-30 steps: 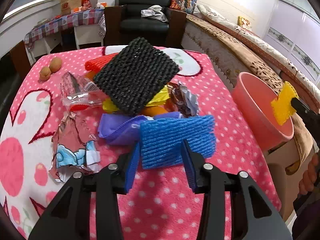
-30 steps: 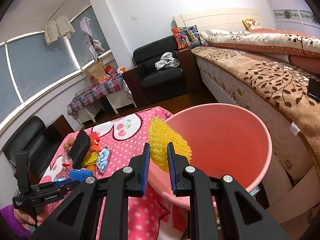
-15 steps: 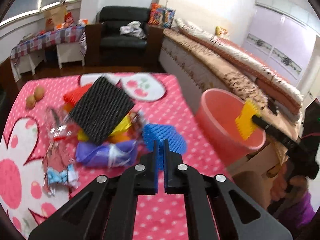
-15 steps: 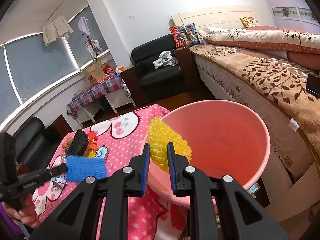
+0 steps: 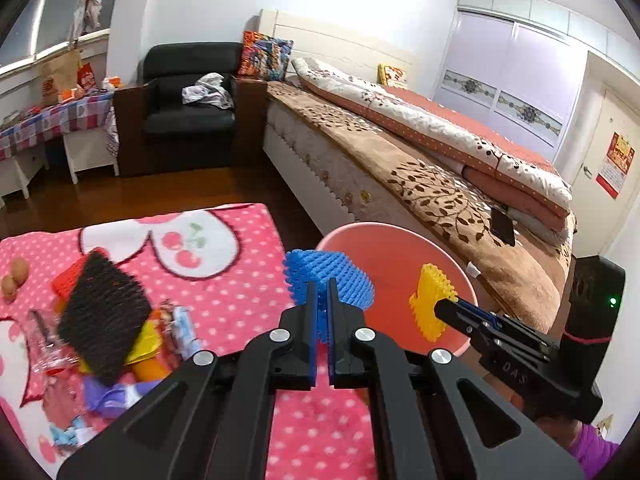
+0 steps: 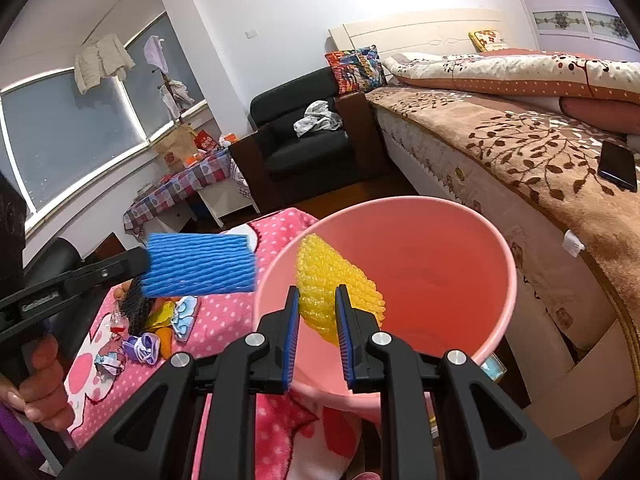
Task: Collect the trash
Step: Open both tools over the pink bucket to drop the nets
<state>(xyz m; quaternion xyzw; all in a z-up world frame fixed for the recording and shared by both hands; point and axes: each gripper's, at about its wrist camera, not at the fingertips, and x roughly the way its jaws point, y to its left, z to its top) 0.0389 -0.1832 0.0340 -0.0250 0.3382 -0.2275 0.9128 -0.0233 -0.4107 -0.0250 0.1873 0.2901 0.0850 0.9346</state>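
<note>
Blue foam net [image 5: 328, 276] is pinched flat in my left gripper [image 5: 320, 300], hanging beside the pink bucket [image 5: 448, 258] rim. My right gripper [image 6: 318, 312] is squeezing the yellow net [image 6: 336, 284] over the bucket mouth. I'm judging each piece needs carrying well past the rim before letting go.

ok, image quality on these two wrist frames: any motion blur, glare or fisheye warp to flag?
Left wrist view: the trash pile on the pink blanket is smeared by motion blur, the bed bows with fisheye warp, and the ceiling is blown out at top right. Right wrist view: the blue foam net has soft, blurred edges, the yellow foam net is sharp, and the wall is washed out.
</note>
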